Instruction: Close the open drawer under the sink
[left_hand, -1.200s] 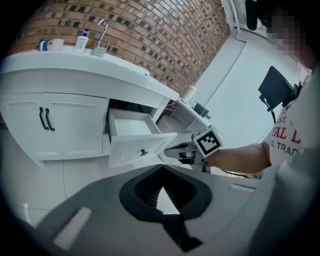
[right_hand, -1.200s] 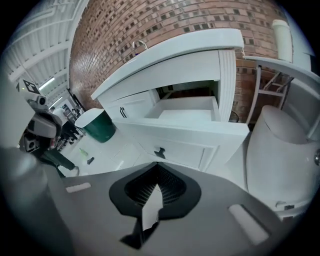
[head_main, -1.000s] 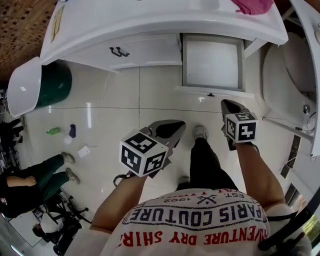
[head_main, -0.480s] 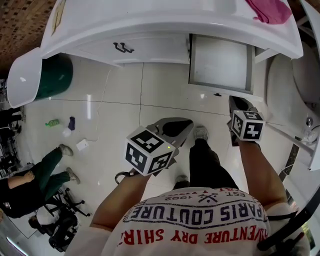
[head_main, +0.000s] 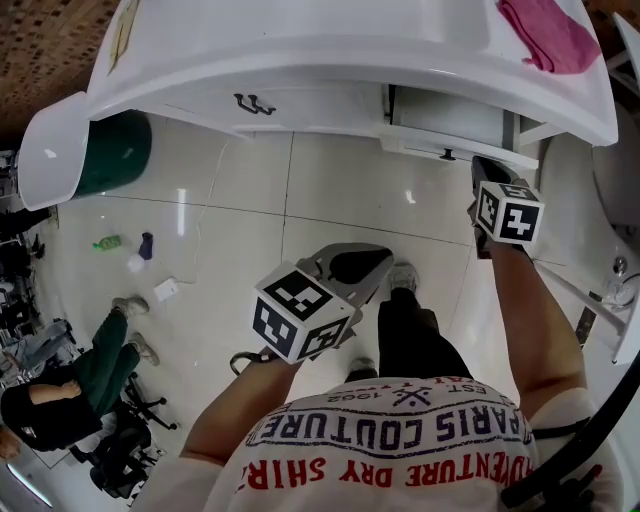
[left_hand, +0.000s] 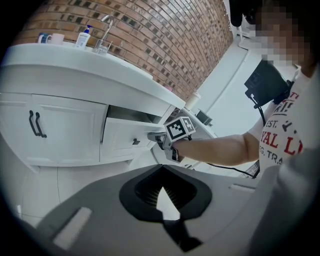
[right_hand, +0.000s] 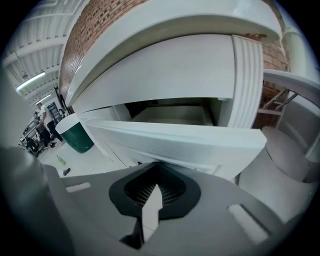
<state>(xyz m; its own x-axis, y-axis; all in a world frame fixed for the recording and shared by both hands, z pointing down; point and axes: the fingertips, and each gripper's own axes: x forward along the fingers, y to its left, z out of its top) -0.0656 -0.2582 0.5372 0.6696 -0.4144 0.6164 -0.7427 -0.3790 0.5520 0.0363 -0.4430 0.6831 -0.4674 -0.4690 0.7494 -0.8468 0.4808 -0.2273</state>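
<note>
The white drawer (head_main: 452, 143) under the sink counter (head_main: 300, 45) stands out only a little, with a narrow gap behind its front panel (right_hand: 175, 142). My right gripper (head_main: 487, 168) is shut, and its tip rests against that front panel to the right of the small dark knob (head_main: 447, 155). The left gripper view shows the same contact, with the right gripper (left_hand: 159, 138) at the drawer front (left_hand: 125, 142). My left gripper (head_main: 372, 262) is shut and empty, hanging over the tiled floor well short of the cabinet.
Cabinet doors with dark handles (head_main: 253, 103) lie left of the drawer. A green bin with a white lid (head_main: 105, 152) stands at far left. A pink cloth (head_main: 548, 35) lies on the counter. A person sits at lower left (head_main: 60, 385); small items (head_main: 140, 250) litter the floor.
The right gripper has moved forward against the drawer front, and the drawer has slid from wide open to nearly in. The left gripper has barely moved.
</note>
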